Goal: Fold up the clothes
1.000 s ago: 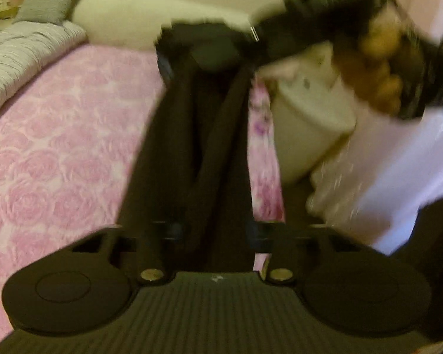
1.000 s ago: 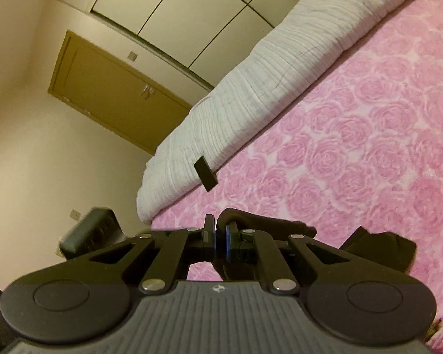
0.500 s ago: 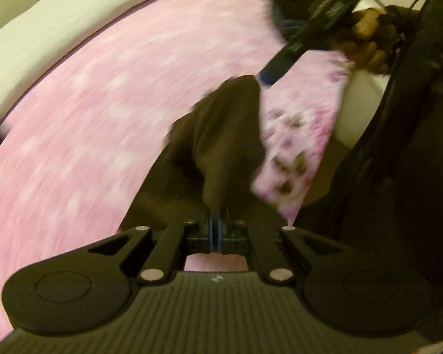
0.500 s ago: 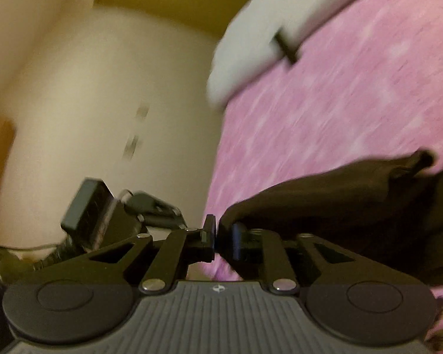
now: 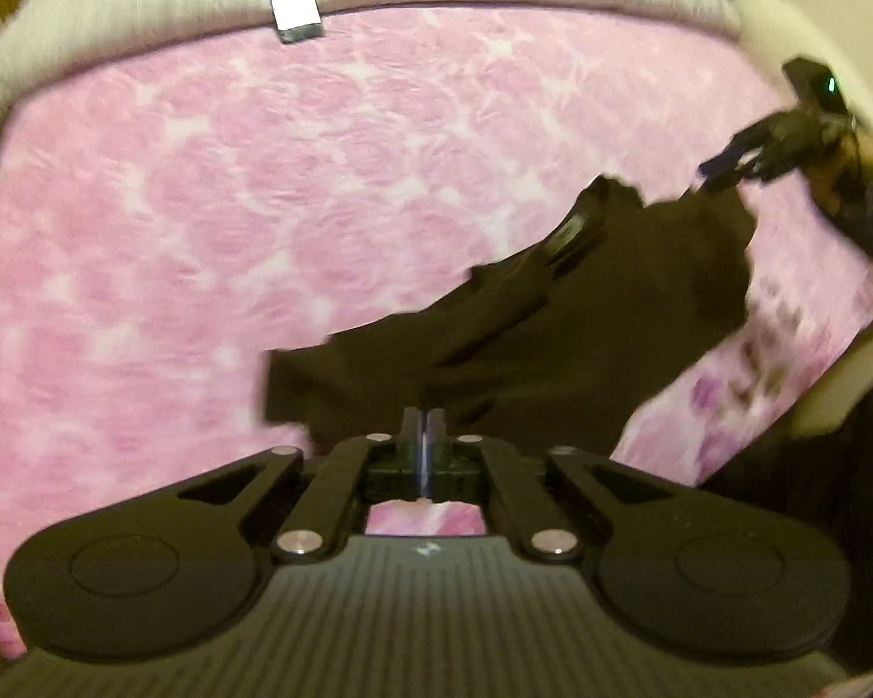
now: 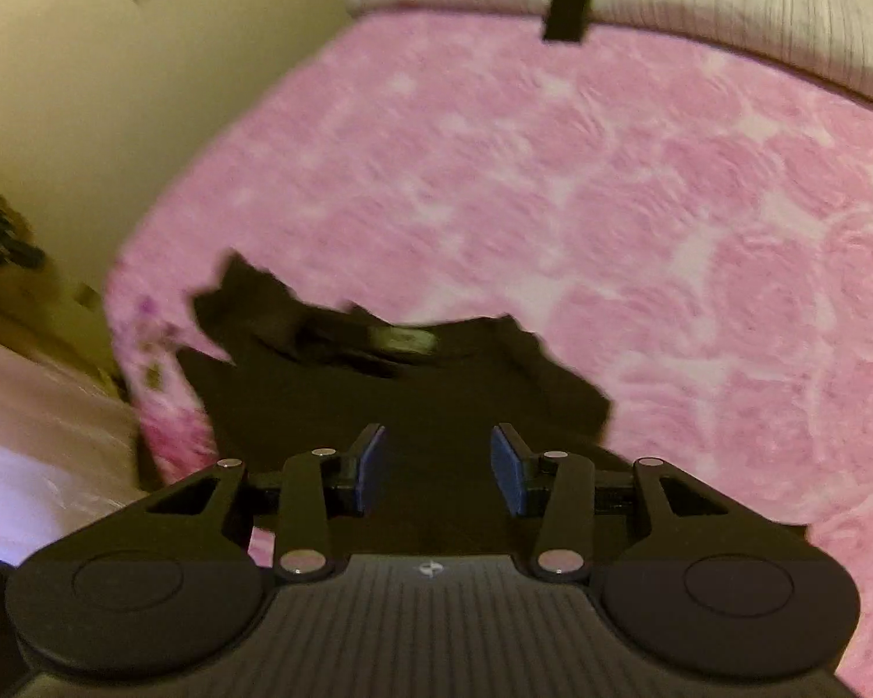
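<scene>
Your dark garment point(image 5: 582, 337) lies spread and rumpled on the pink rose-print bedspread point(image 5: 262, 203), near the bed's close edge, with what looks like a neck label showing at the collar point(image 6: 404, 340). From that collar it's probably a black T-shirt, though blur hides details.

Left hand-held gripper point(image 5: 423, 442) – jaws pressed together, pinching a hem or corner of the garment; fabric runs right up to the pads point(image 5: 433, 427), so it reads as holding cloth. Right hand-held gripper point(image 6: 438, 468) – jaws are opening, blue pads point(image 6: 372, 465) apart, hanging over the dark fabric with nothing pinched between them. In the left wrist view you see that same right hand-held gripper at the garment's far corner.

Handling, as a judgement: the cloth is light, limp and floppy, won't hold shape, sags where unsupported and drags on the textured bedspread. It isn't fragile or slippery, but thin layers bunch easily. Take hold at edges – shoulder seams, hem corners, sleeve ends – never mid-panel, or you'll grab both layers and wrinkle it.

A small dark rectangular tag point(image 6: 570, 6) sits at the edge of the white ribbed blanket point(image 6: 727, 6), well apart from the garment
</scene>
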Action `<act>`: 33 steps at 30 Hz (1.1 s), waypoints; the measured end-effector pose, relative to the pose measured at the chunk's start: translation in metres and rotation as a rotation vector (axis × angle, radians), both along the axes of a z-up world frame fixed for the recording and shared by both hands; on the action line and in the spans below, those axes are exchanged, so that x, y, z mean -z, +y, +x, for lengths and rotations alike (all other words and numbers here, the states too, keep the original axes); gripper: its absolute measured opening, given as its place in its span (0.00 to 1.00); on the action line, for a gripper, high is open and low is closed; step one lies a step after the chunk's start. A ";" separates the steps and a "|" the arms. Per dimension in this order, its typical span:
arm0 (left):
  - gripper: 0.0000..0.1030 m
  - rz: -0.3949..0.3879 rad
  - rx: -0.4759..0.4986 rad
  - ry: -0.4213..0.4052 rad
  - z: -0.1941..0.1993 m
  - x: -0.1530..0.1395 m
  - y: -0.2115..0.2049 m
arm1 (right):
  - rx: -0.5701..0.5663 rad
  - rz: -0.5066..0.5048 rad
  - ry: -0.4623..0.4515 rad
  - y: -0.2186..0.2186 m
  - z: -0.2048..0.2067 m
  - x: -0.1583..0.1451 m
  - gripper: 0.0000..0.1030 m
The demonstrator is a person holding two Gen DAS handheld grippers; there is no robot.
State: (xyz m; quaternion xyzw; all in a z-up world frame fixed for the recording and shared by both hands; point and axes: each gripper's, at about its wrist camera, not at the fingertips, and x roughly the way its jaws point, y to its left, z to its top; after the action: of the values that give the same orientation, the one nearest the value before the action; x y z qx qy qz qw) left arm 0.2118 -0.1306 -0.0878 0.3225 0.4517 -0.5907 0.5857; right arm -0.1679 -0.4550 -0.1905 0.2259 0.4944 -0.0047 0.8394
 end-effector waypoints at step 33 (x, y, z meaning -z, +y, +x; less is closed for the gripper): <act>0.55 0.132 -0.171 0.464 -0.007 0.214 -0.048 | -0.378 -0.244 0.151 -0.027 0.045 0.075 0.62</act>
State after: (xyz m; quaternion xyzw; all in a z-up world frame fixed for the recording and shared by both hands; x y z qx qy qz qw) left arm 0.2051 -0.1790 -0.3017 0.1767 0.6372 -0.5665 0.4918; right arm -0.1232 -0.4821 -0.2657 0.0252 0.5850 0.0760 0.8071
